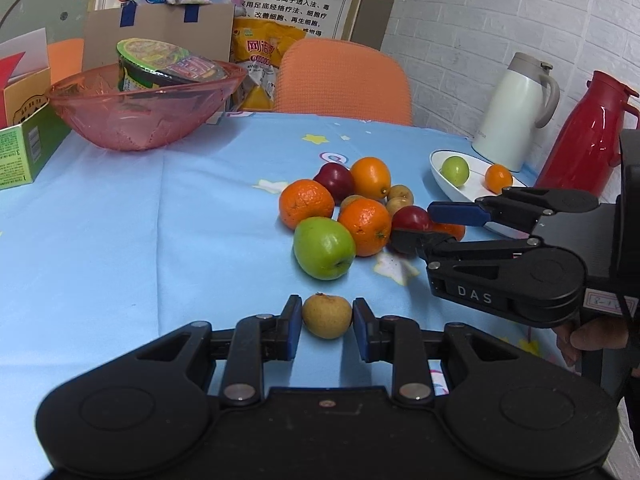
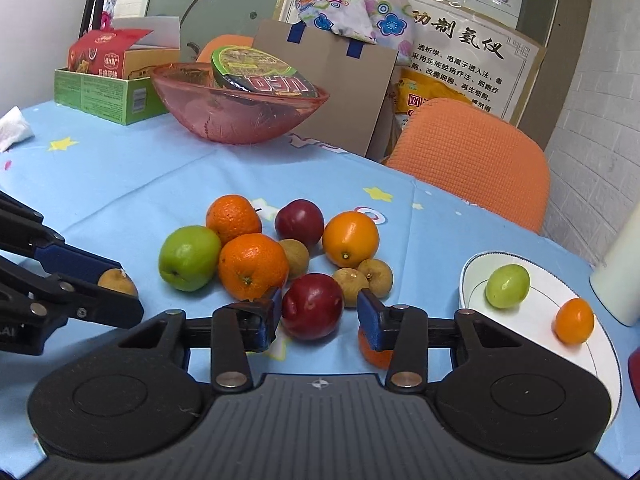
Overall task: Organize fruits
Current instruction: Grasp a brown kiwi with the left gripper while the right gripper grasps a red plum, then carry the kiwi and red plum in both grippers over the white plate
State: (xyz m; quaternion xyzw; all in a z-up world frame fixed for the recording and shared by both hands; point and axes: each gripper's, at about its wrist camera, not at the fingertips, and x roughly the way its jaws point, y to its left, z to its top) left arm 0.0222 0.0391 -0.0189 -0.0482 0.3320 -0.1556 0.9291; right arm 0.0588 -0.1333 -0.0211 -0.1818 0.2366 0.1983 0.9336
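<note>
Left gripper (image 1: 327, 330): jaws around a small tan fruit (image 1: 327, 317), pads touching it or nearly, near the tablecloth's (image 1: 120, 240) front edge. Right gripper (image 2: 318, 320): parted jaws flanking a red plum (image 2: 313, 306), right pad clear. Fruit pile mid-cloth; white dish (image 2: 600, 352) by the right edge.

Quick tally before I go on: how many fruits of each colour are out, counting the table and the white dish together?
Orange fruits: 5
Red fruits: 2
Green fruits: 2
Brown fruits: 4
Total: 13
</note>
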